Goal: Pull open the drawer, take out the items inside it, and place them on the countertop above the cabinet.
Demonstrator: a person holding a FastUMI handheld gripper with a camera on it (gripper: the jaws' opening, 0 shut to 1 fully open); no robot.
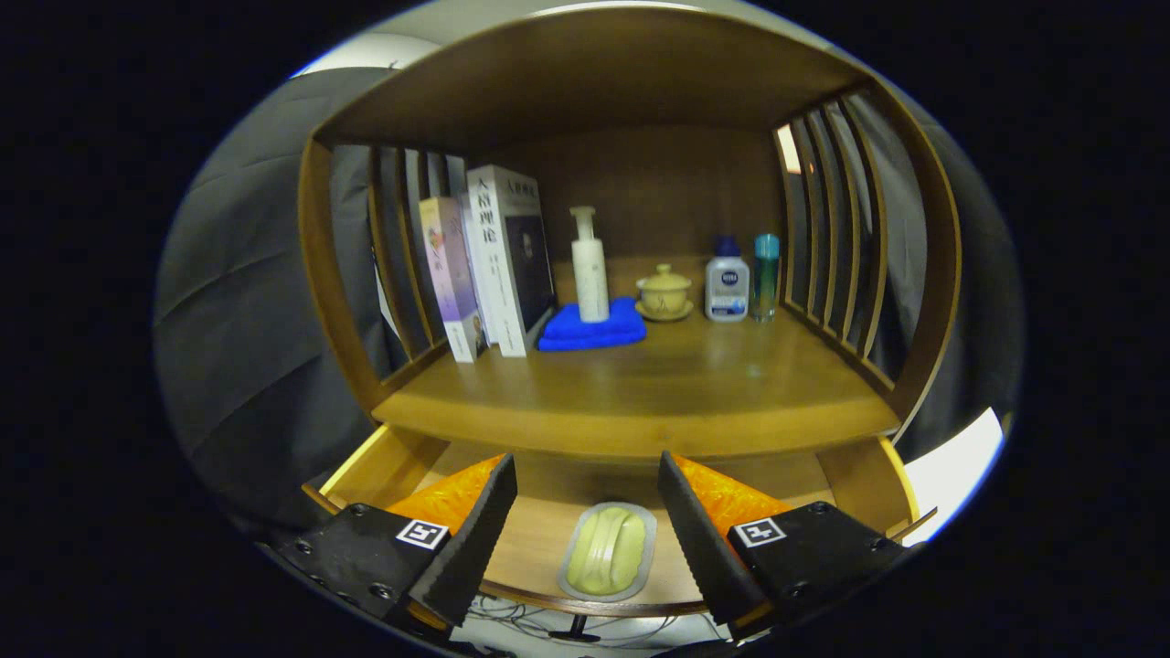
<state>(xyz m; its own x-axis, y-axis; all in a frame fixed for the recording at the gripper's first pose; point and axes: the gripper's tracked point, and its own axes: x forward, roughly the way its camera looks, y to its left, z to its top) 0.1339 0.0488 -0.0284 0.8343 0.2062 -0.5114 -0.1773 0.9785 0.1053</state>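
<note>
We hold the gripper (585, 521) above the pulled-out wooden drawer (384, 461), its jaws spread wide and holding nothing. The task's thing, a pale green soap-like bar in a clear oval tray (608, 551), lies flat on the drawer floor between the two fingers, near the drawer's front edge. We see nothing else in the part of the drawer that is visible; the rear of the drawer is hidden under the shelf.

Above the drawer, the brown wooden table (695, 384) of the cabinet carries a row at the back: upright books (494, 265), a white pump bottle (590, 267) standing on a folded blue cloth (590, 327), a small yellow lidded cup on a saucer (664, 292), a white flat bottle with a blue cap (728, 281) and a slim teal bottle (766, 274). The front half of the table is bare.

Our judgement: the drawer is open, so the grasp is the step in hand. We should lower straight down, keeping the tray centred, and close across its narrow width. The tray looks shallow and slippery, so we should grip low on its rim and lift level, then set it on the bare front of the table, well apart from the bottles.
</note>
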